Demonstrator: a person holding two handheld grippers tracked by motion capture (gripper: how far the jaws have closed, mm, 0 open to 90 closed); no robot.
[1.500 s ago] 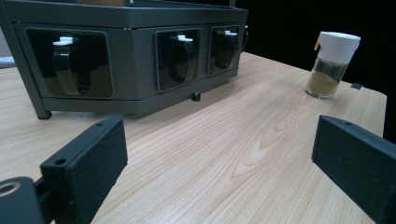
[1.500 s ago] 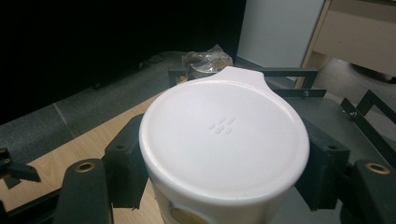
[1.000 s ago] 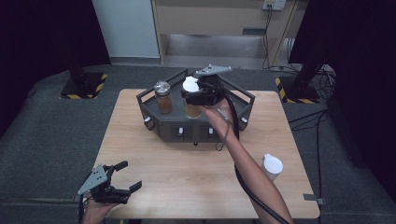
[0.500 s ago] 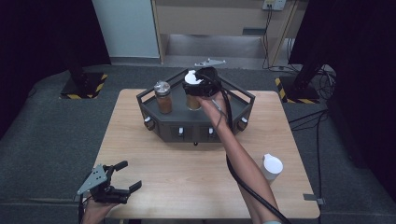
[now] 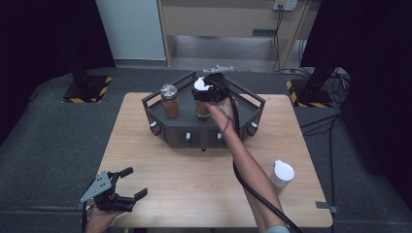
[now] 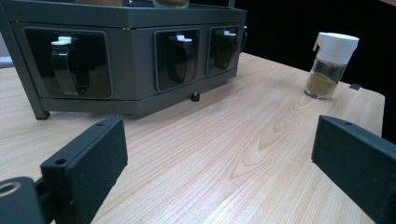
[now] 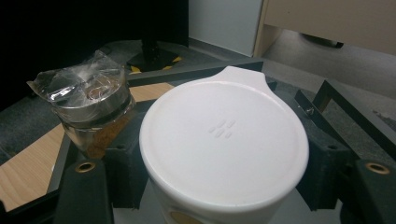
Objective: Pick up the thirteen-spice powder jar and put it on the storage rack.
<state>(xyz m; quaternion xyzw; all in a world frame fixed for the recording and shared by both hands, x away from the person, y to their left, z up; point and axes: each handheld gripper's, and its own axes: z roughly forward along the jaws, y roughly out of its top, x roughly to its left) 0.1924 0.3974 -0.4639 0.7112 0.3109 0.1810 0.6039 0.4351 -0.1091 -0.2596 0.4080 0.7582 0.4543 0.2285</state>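
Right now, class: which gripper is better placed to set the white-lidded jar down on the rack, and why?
The right gripper: it is shut on the white-lidded jar, held over the rack. The left gripper rests open at the table's near edge.

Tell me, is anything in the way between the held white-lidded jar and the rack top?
Nothing visible blocks it. The right gripper holds the white-lidded jar over the rack; the foil-capped jar stands apart to one side.
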